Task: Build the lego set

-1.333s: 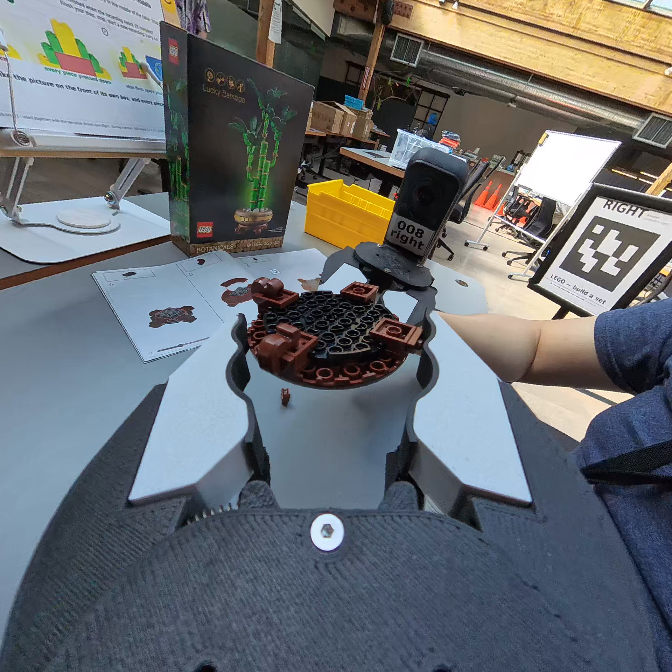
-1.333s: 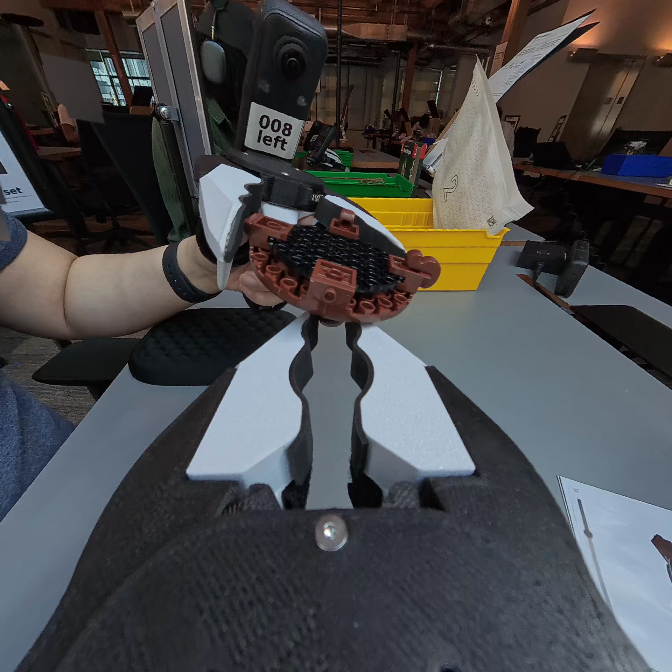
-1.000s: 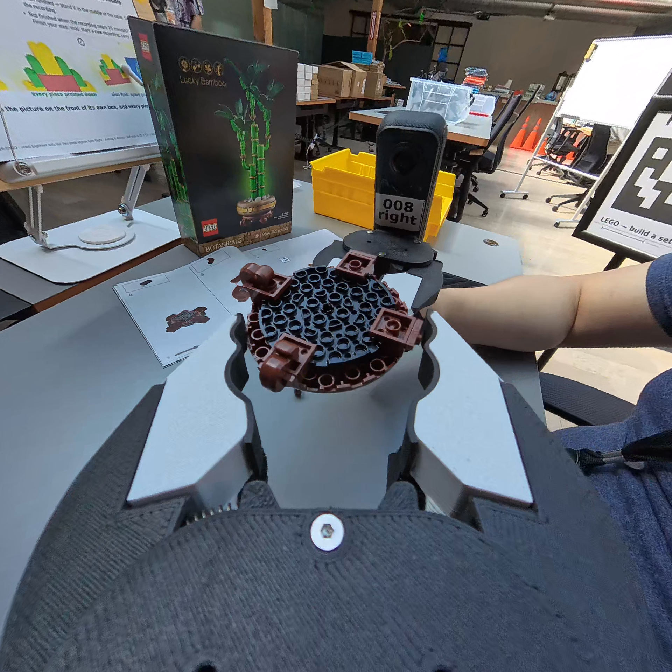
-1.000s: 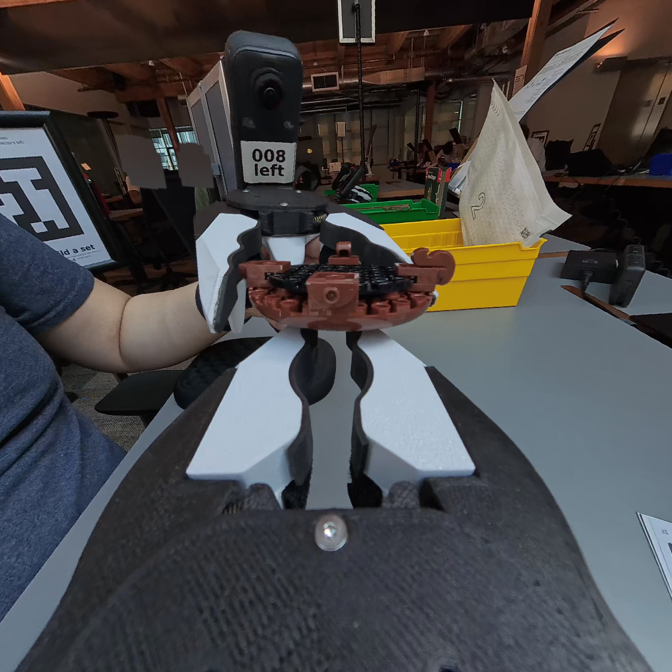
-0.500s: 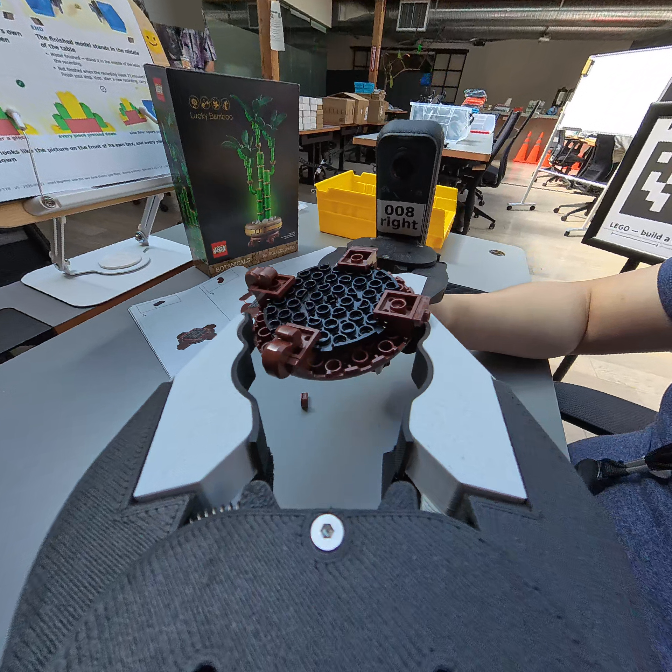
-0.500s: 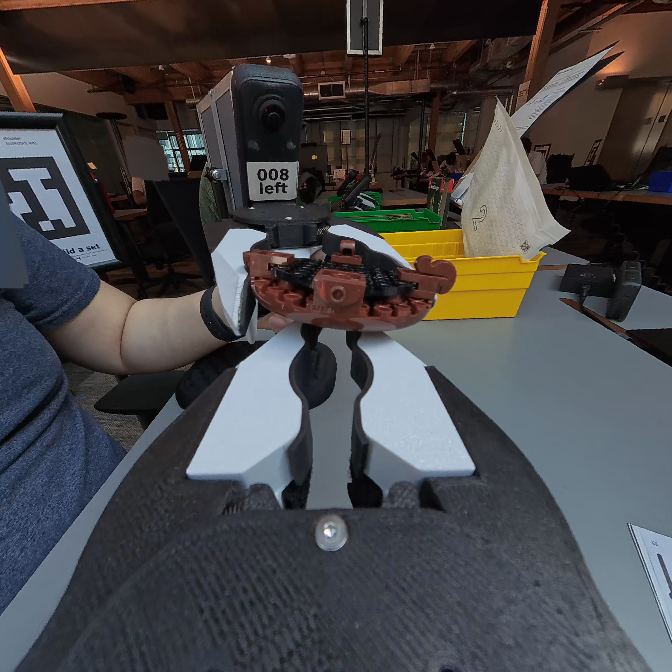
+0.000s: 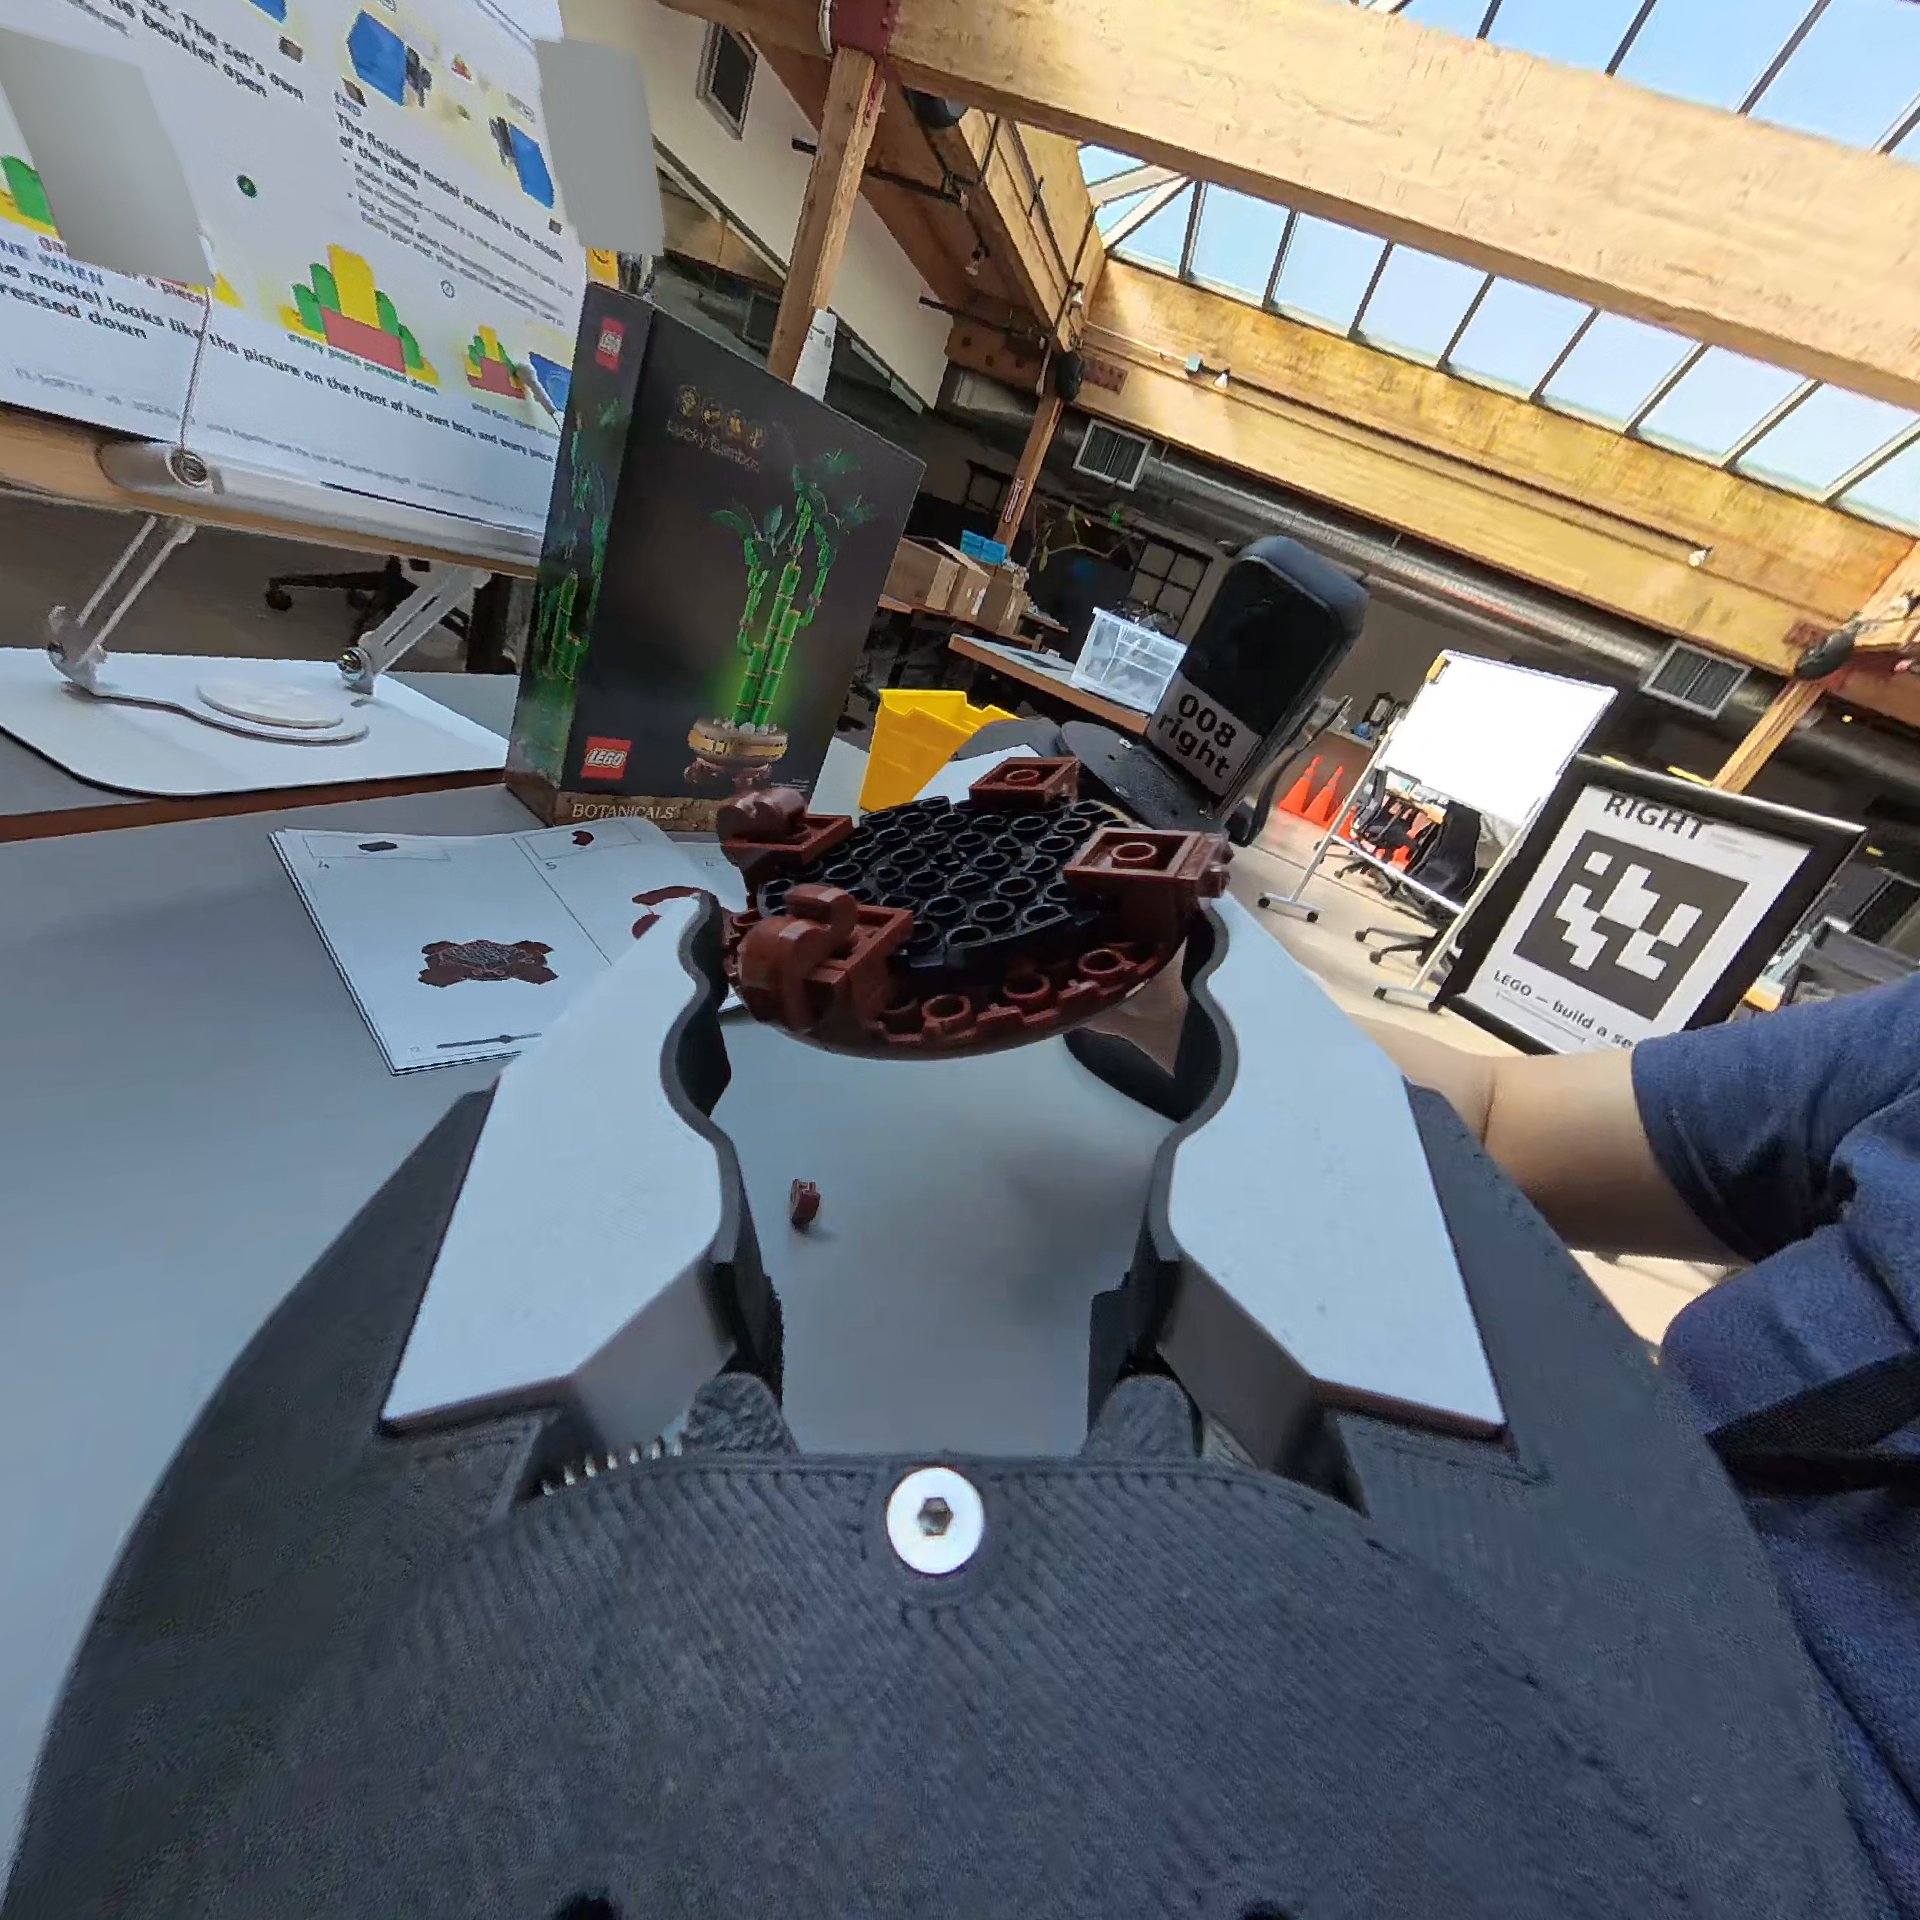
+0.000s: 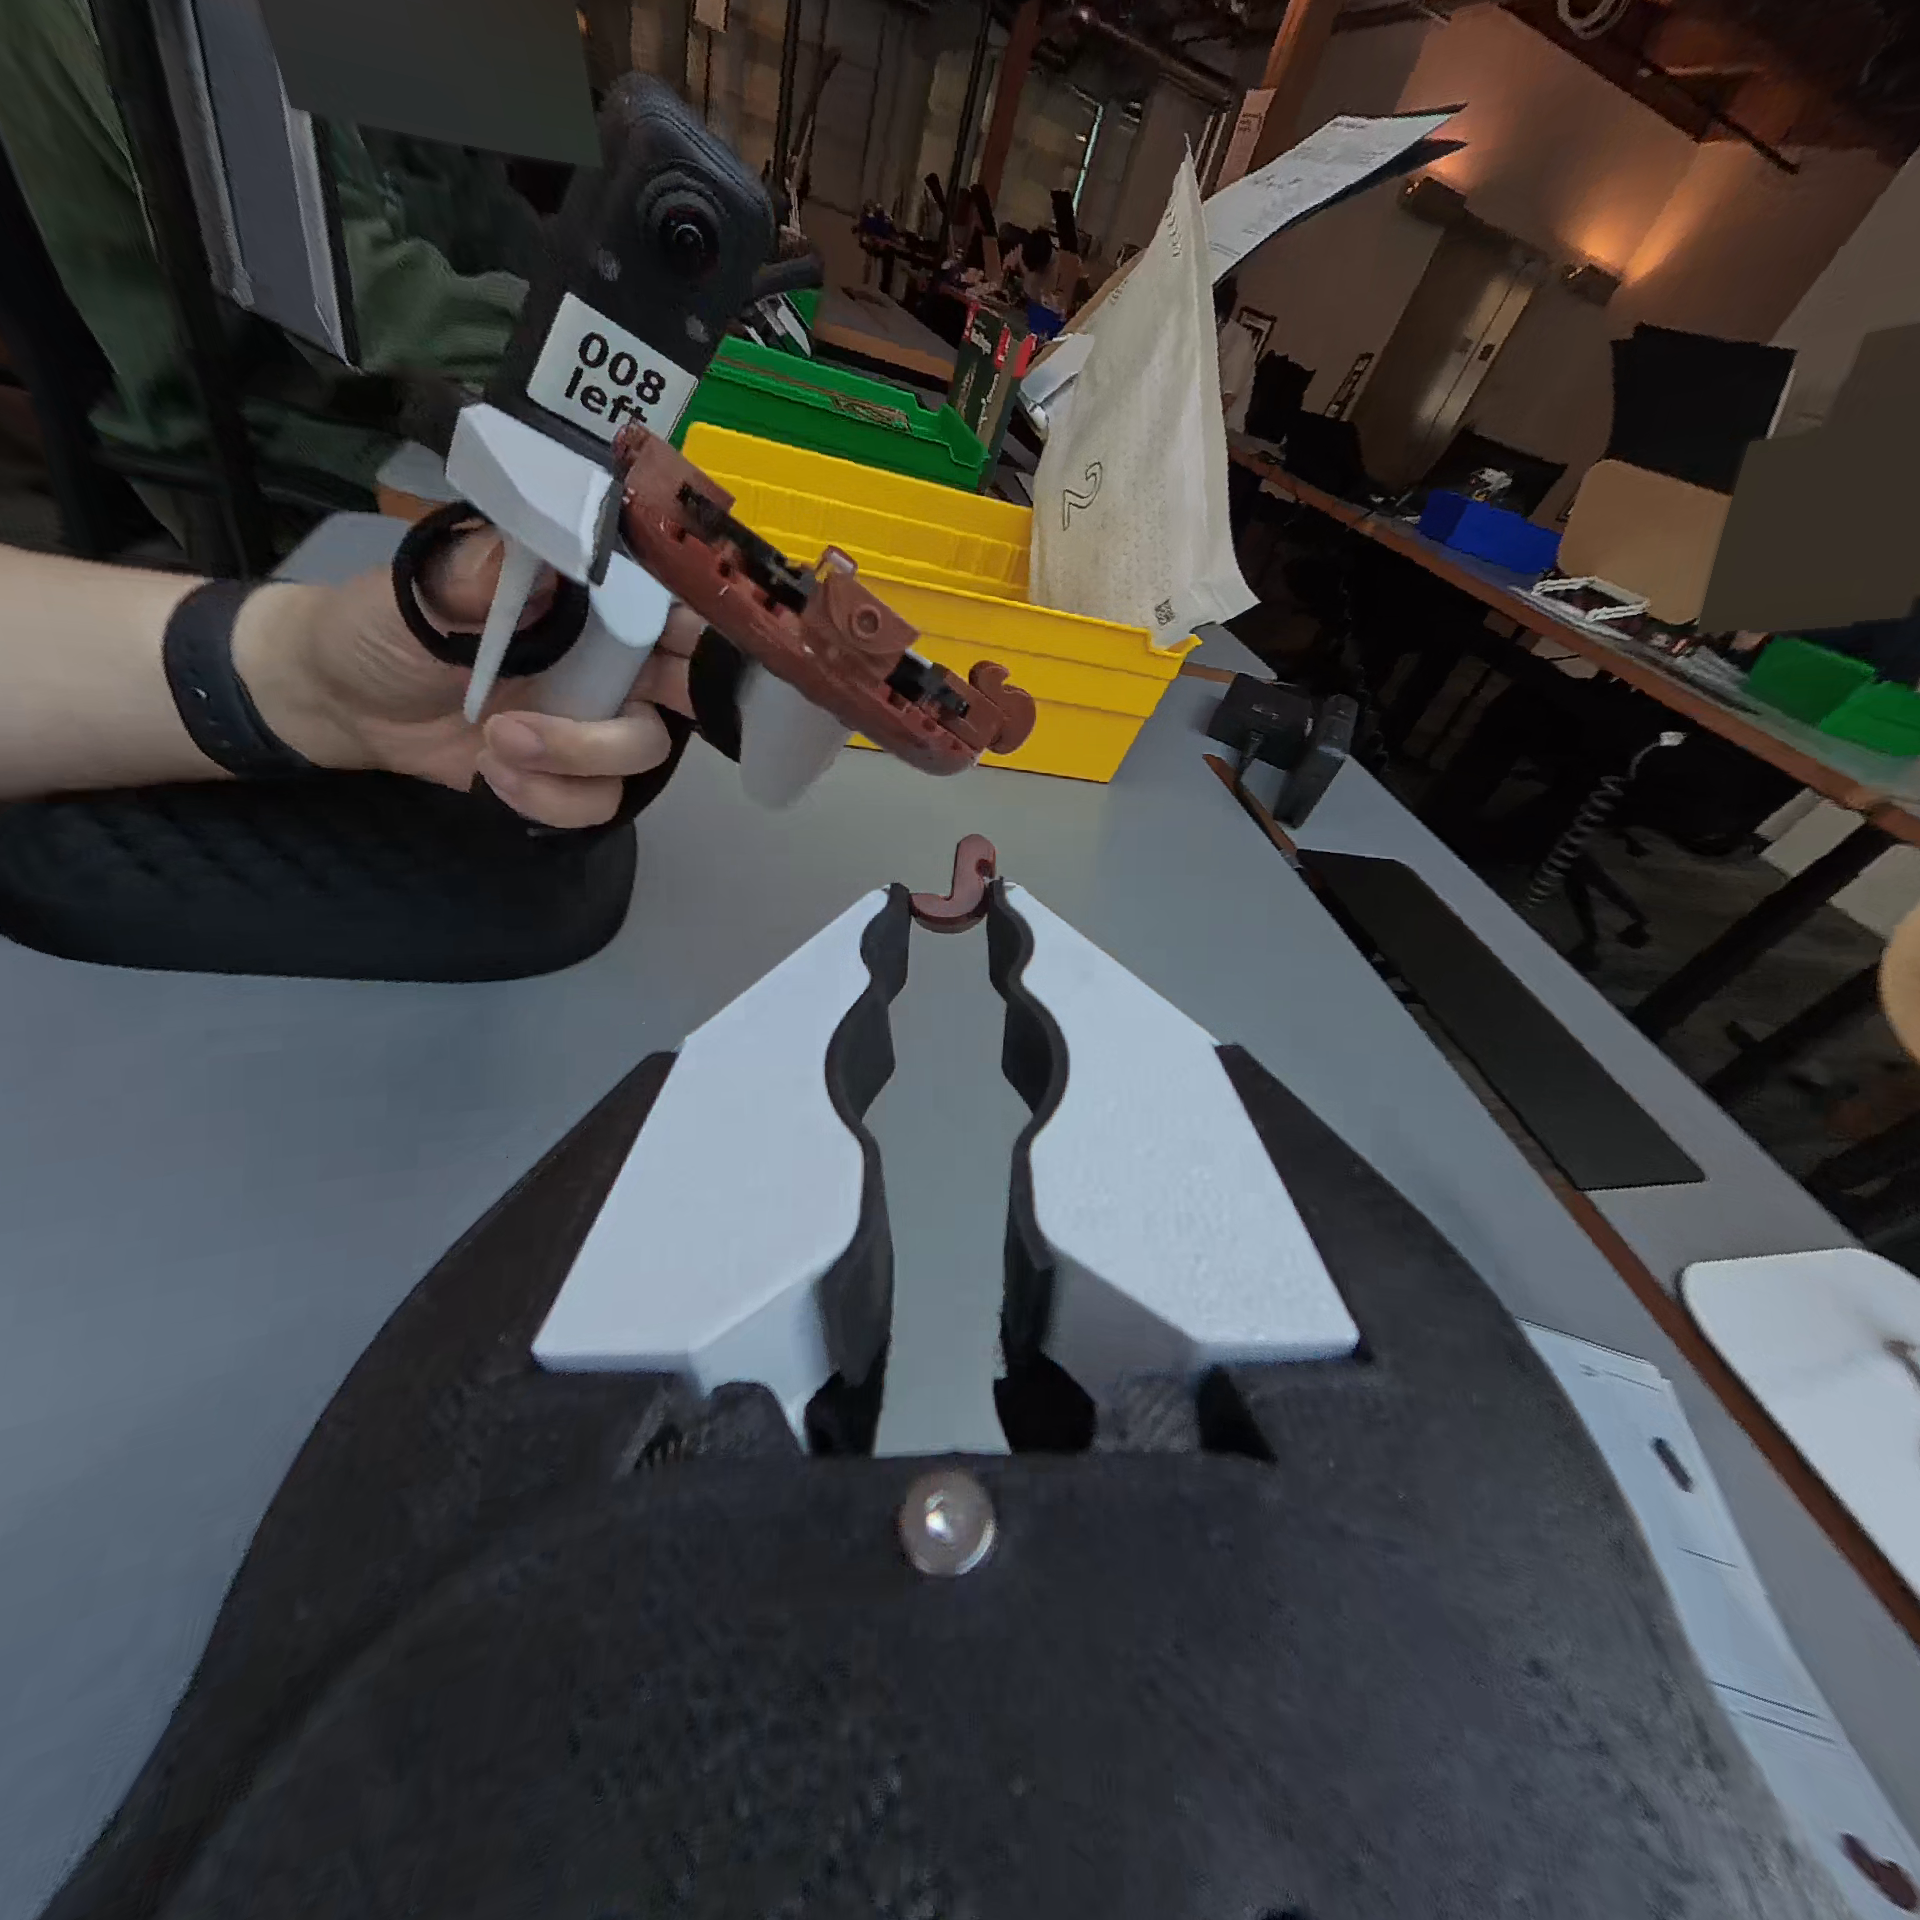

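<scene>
**Two wrist cameras, facing each other**

The left wrist view looks forward along the left gripper point(image 7: 951, 987), tilted up, close on the round base point(image 7: 961, 935) and facing the box point(image 7: 717, 582) and skylights. The right wrist view looks along the right gripper point(image 8: 948, 899) from the opposite side, toward the yellow bin point(image 8: 935, 582). They share the base point(image 8: 800, 613), the grey table point(image 8: 260, 1143), and each other's gripper.

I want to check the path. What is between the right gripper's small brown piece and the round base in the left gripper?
Nothing: right wrist view shows only bare grey table behind the gap between hooked piece and round base.
</scene>
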{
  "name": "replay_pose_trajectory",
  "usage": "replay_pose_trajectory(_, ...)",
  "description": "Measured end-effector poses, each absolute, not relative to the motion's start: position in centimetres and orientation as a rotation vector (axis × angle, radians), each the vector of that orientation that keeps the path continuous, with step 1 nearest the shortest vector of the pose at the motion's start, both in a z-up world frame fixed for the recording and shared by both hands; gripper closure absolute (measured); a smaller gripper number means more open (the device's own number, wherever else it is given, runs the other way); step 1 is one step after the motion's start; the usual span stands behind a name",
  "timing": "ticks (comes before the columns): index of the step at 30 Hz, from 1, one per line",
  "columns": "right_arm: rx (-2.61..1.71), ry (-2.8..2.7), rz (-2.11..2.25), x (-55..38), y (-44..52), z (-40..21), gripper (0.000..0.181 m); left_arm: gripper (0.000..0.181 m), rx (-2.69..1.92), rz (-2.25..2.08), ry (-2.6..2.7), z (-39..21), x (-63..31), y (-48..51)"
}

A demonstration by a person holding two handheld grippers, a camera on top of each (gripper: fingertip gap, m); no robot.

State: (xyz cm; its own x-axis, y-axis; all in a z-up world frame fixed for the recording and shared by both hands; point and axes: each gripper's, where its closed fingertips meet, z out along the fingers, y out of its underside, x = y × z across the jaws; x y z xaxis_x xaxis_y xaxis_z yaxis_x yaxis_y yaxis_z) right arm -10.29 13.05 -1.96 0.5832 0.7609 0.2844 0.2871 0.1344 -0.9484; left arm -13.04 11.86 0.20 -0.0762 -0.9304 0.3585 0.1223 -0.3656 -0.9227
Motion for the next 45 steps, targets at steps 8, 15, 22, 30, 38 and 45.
replay_pose_trajectory(8,-1.274,-1.239,0.023,-10.4,11.2,2.4,0.167,0.095,-1.304,-1.624,0.918,0.7,-14.0,12.2)
replay_pose_trajectory(15,-1.231,-1.48,-0.119,-11.7,11.5,1.7,0.167,0.095,-1.354,-1.63,0.923,-0.3,-13.7,12.3)
replay_pose_trajectory(22,-1.22,-1.562,-0.186,-12.1,11.9,1.2,0.166,0.095,-1.407,-1.605,0.93,-1.2,-13.3,12.7)
replay_pose_trajectory(30,-1.295,-1.568,-0.228,-11.8,12.3,0.5,0.167,0.095,-1.425,-1.6,0.92,-1.5,-13.0,12.9)
replay_pose_trajectory(38,-1.349,-1.584,-0.311,-11.7,12.5,-0.1,0.166,0.095,-1.441,-1.567,0.903,-1.8,-12.9,13.2)
replay_pose_trajectory(45,-1.365,-1.587,-0.332,-11.7,12.5,-0.2,0.167,0.095,-1.444,-1.572,0.89,-1.8,-12.9,13.3)
